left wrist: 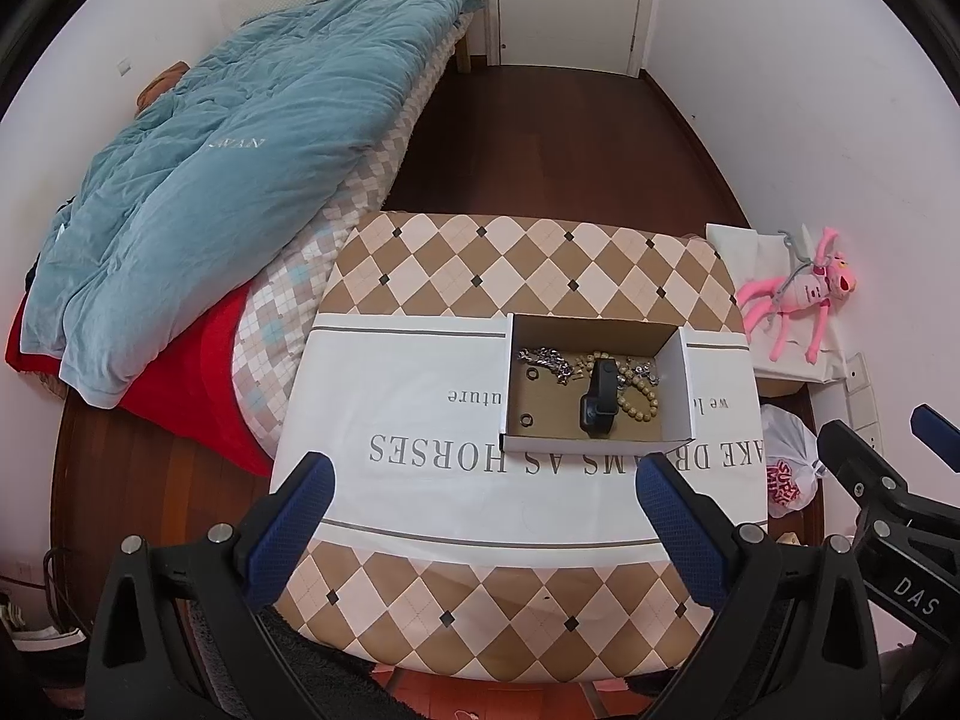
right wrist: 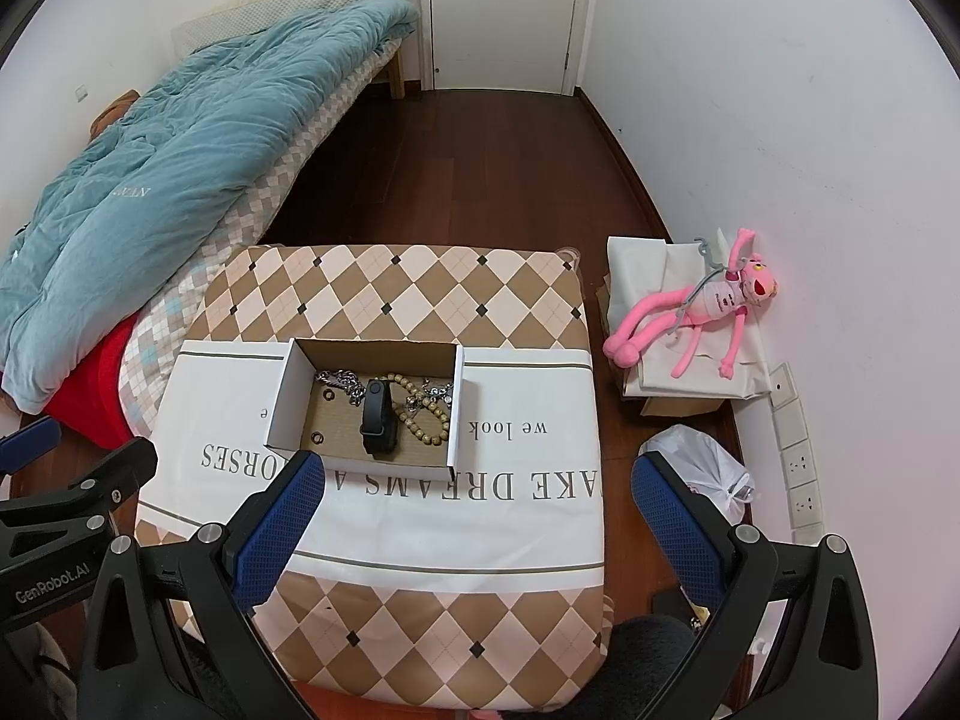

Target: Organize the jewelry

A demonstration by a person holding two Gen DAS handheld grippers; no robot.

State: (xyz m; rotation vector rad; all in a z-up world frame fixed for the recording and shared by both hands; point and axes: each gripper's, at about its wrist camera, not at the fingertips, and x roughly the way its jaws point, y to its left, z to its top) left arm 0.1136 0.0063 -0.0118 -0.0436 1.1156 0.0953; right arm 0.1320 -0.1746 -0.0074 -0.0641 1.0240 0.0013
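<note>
An open cardboard box (left wrist: 681,387) sits mid-frame, right of centre. Inside lie a black wristband (left wrist: 599,399), tan bead bracelet (left wrist: 642,402) and silver chain (left wrist: 546,358).

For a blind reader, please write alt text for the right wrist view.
An open cardboard box on a checked tablecloth holds a black wristband, a bead bracelet and silver chains. The open right gripper hovers empty before it.

Open-topped box (right wrist: 366,414), 4 low walls, unobstructed from above
</note>
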